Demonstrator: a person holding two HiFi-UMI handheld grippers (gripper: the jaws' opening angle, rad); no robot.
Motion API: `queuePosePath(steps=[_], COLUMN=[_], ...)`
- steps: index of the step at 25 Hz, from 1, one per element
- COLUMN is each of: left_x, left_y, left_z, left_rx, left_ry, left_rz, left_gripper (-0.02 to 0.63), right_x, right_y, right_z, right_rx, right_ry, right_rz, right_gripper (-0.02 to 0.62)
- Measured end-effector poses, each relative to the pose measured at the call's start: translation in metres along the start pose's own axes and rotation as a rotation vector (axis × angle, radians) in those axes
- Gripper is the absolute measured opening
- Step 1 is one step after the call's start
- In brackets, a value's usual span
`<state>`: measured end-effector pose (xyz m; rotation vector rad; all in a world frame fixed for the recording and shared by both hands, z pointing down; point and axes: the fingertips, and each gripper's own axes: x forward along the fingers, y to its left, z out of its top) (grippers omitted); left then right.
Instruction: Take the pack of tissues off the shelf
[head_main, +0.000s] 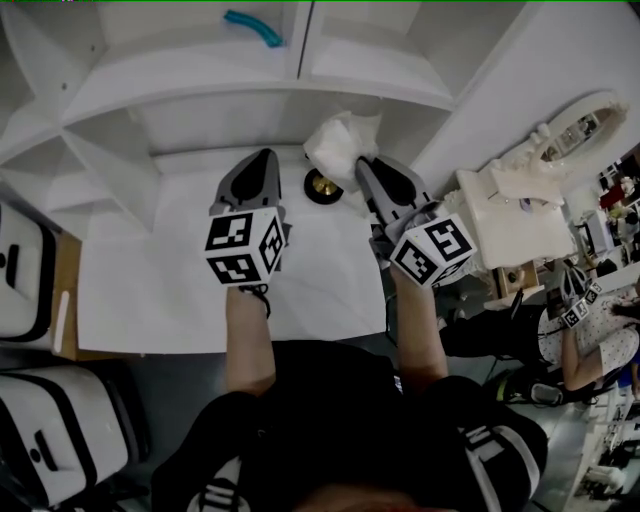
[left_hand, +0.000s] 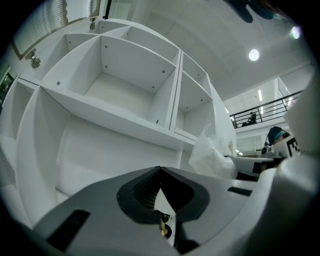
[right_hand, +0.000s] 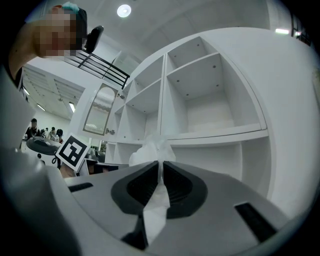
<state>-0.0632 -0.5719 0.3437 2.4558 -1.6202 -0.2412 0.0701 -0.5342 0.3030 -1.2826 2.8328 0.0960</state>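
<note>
The pack of tissues (head_main: 340, 145) is a crumpled white plastic packet, held just in front of the white shelf unit (head_main: 250, 95), above the white table (head_main: 180, 290). My right gripper (head_main: 362, 165) is shut on the pack's thin edge. In the right gripper view the film (right_hand: 159, 192) runs pinched between the dark pads and the pack (right_hand: 150, 152) bulges beyond the tips. My left gripper (head_main: 263, 160) hovers to the left of the pack, shut and empty. In the left gripper view its tips (left_hand: 160, 169) meet, and the pack (left_hand: 212, 152) shows to the right.
A small round black-and-gold object (head_main: 323, 186) lies on the table between the two grippers. A teal item (head_main: 253, 27) rests on an upper shelf. Suitcases (head_main: 40, 440) stand at the left, ornate white furniture (head_main: 520, 215) and a seated person (head_main: 590, 330) at the right.
</note>
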Motion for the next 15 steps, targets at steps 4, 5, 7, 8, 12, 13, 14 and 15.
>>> queuePosePath(steps=[4, 5, 7, 8, 12, 13, 14, 15], left_x=[0.0001, 0.0004, -0.0002, -0.0011, -0.0046, -0.0051, -0.0058, -0.0064], left_y=[0.0002, -0.0008, -0.0016, -0.001, -0.0028, -0.0046, -0.0065, -0.0083], left_z=[0.0042, 0.0055, 0.0067, 0.0066, 0.0043, 0.0031, 0.0018, 0.0005], left_rx=[0.0, 0.001, 0.002, 0.002, 0.003, 0.003, 0.003, 0.003], left_ry=[-0.004, -0.005, -0.005, -0.004, -0.005, -0.004, -0.003, 0.0], left_rz=[0.002, 0.001, -0.002, -0.003, -0.012, -0.013, -0.014, -0.015], left_gripper=[0.009, 0.009, 0.009, 0.009, 0.009, 0.009, 0.009, 0.009], right_x=[0.0, -0.0006, -0.0012, -0.0011, -0.0036, -0.0054, -0.0073, -0.0092], right_y=[0.001, 0.0005, 0.001, 0.0022, 0.0062, 0.0063, 0.0062, 0.006], right_z=[0.0018, 0.0028, 0.0042, 0.0043, 0.0016, 0.0009, 0.0001, -0.0006], right_rx=[-0.002, -0.003, -0.003, -0.004, -0.009, -0.008, -0.006, -0.004], right_ry=[0.005, 0.006, 0.005, 0.005, 0.01, 0.011, 0.012, 0.012], right_rz=[0.003, 0.002, -0.003, -0.004, -0.002, -0.001, 0.001, 0.002], right_gripper=[0.043, 0.043, 0.043, 0.043, 0.044, 0.044, 0.044, 0.044])
